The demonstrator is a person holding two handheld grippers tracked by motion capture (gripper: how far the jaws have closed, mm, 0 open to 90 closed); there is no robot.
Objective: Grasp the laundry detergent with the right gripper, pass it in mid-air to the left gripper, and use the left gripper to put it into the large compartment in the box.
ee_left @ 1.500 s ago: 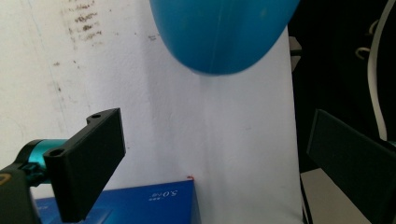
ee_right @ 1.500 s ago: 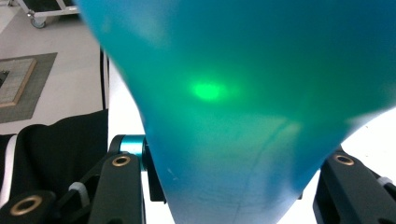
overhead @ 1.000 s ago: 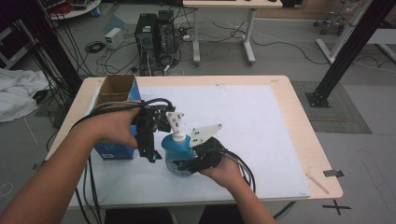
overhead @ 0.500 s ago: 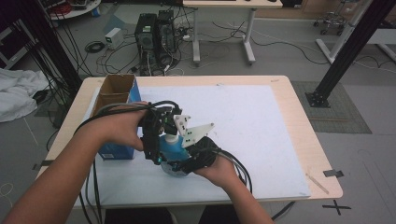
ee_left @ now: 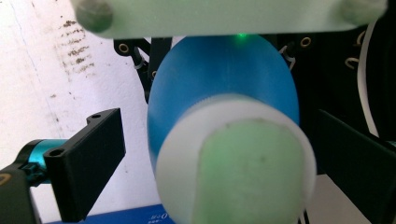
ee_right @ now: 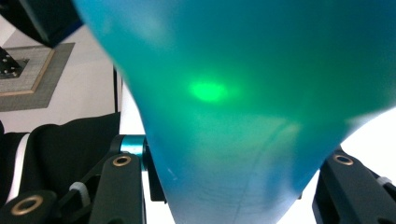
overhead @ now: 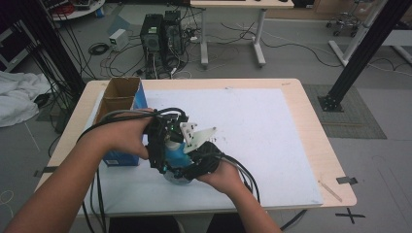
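The left tongs point(ee_left: 210, 154) stand with their black jaws spread, one on each side of a blue bottle point(ee_left: 224, 88) with a white cap point(ee_left: 233, 168), which sits between them near the middle of the left gripper view; a gap of white surface shows between the left jaw and the bottle, so they are released. In the right gripper view the right tongs point(ee_right: 229, 186) have a jaw at each lower corner with the bottle's blue body point(ee_right: 243, 93) pressed between them, grasping the blue bottle.

In the high view both tongs meet at the lower middle of the frame, the left tongs point(overhead: 163, 145) above and left of the bottle point(overhead: 175, 153), the right tongs point(overhead: 197, 162) at its right. The bottle rests on a white sheet point(overhead: 262, 126) covering the wooden counter point(overhead: 311, 126). Just left of the hands stands an open cardboard box with a blue side point(overhead: 121, 97). Computer towers point(overhead: 160, 31) stand on the floor beyond the counter, at upper middle.
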